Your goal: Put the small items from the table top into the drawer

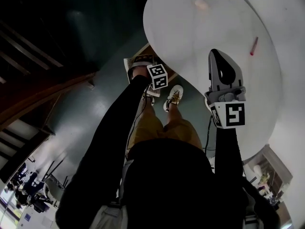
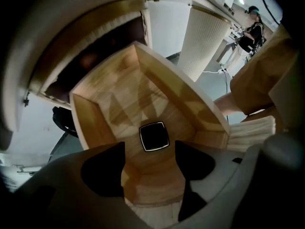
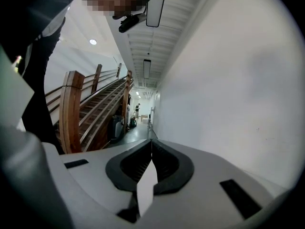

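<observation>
over the open wooden drawer point(image 2: 90, 123) we hold our left gripper point(image 2: 148, 168) with its jaws apart and empty; a small black square item point(image 2: 154, 136) lies flat on the drawer floor beyond them. our right gripper point(image 3: 151, 163), jaws pressed together on nothing, hangs above the white table point(image 1: 190, 42), where a red item point(image 1: 254, 46) and a pale item point(image 1: 201, 4) lie well apart.

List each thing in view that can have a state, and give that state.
Light wooden drawer: open.
Black square item with a pale rim: lying flat on the drawer floor.
Left gripper: jaws apart, empty, over the drawer.
Right gripper: jaws together, nothing seen held.
Red stick-shaped item: lying on the white round table, not yet stowed.
Small pinkish item: resting on the table, blurred.
</observation>
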A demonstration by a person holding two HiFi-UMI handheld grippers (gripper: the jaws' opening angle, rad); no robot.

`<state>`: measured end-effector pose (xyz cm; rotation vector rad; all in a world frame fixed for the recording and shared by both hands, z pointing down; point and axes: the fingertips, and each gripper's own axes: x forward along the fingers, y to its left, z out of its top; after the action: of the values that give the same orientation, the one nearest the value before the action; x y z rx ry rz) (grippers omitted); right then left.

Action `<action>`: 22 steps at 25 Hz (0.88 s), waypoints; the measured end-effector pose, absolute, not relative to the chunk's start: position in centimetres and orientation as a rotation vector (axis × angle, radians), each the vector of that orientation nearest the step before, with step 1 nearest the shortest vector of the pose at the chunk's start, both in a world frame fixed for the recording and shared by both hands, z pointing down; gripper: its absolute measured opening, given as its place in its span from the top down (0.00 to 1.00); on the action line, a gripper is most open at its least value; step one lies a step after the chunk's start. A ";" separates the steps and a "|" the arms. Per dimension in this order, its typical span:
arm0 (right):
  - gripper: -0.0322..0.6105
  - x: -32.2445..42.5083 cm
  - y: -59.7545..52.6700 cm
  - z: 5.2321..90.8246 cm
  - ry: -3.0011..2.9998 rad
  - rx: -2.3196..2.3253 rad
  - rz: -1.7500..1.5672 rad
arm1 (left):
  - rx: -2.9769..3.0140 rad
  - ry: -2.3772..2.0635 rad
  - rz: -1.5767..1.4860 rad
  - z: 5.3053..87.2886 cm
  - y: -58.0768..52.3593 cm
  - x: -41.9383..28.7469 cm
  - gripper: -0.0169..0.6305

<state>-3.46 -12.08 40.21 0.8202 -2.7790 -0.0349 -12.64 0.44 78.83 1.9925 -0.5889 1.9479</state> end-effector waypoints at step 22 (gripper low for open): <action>0.91 -2.5 -14.8 29.4 -3.000 0.938 -0.202 | 2.353 -1.896 0.988 38.5 -9.9 -14.6 0.45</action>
<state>-2.46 -14.77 29.36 0.9381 -3.0000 -0.2022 -14.60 -9.89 38.53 2.3531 -1.8960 0.9876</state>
